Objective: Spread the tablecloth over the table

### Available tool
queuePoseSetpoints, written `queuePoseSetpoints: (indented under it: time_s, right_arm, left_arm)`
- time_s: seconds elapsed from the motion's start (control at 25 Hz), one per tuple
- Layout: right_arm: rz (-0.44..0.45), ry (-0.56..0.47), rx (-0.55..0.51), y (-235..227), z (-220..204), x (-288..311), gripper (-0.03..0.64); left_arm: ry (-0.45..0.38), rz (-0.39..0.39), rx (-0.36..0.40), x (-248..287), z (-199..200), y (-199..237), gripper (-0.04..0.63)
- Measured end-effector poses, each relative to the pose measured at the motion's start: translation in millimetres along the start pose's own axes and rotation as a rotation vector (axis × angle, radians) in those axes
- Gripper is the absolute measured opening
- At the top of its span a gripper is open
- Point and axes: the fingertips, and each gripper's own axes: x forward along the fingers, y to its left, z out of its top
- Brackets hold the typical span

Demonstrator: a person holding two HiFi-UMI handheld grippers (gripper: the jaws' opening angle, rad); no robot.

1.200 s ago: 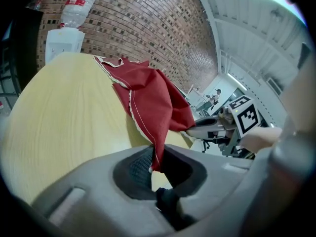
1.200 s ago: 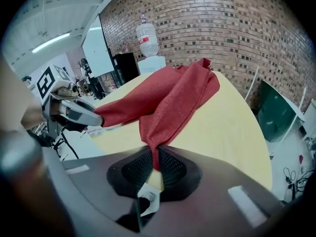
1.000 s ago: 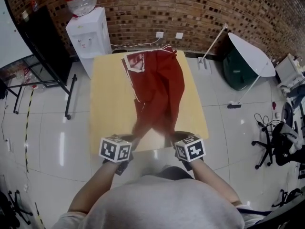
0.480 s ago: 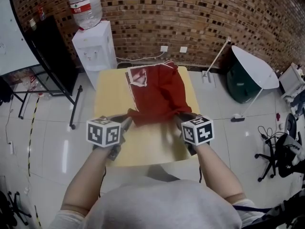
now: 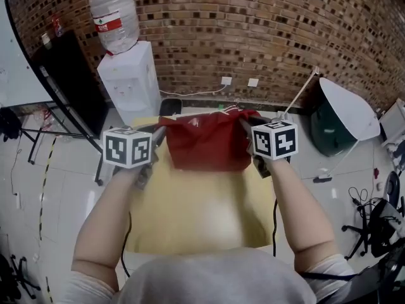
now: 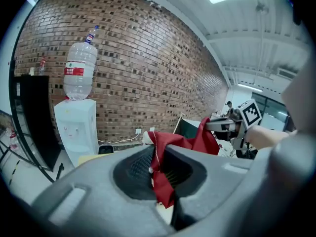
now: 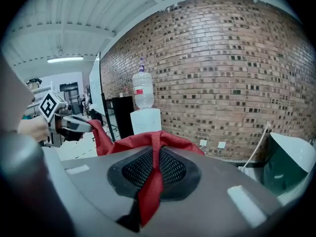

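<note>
Holding one red tablecloth [image 5: 209, 147] up over one tabletop [image 5: 196, 214].
Two tools: left tool [image 5: 158, 133] and right tool [image 5: 247, 124] each clamp its edge.

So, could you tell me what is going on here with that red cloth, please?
A person is working with a gripper in each hand. The left gripper and the right gripper are each shut on an edge of the red tablecloth, which hangs bunched between them over the far end of the wooden table. Most of the tabletop is uncovered, so the cloth is not yet spread.
</note>
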Motion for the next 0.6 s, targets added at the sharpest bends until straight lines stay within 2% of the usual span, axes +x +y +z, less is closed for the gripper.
queuePoseSetpoints:
  time_s: [0.2, 0.44, 0.6]
  right_arm:
    - [-0.007, -0.029, -0.004, -36, 55, 38, 0.026]
    - [-0.063, -0.091, -0.005, -89, 104, 72, 0.026]
    - [-0.077, -0.129, -0.020, -116, 149, 80, 0.026]
  left_arm:
    - [-0.024, 0.054, 0.008, 32, 44, 43, 0.025]
    - [-0.043, 0.123, -0.040, 59, 84, 108, 0.025]
    - [-0.105, 0.177, 0.002, 60, 137, 136, 0.025]
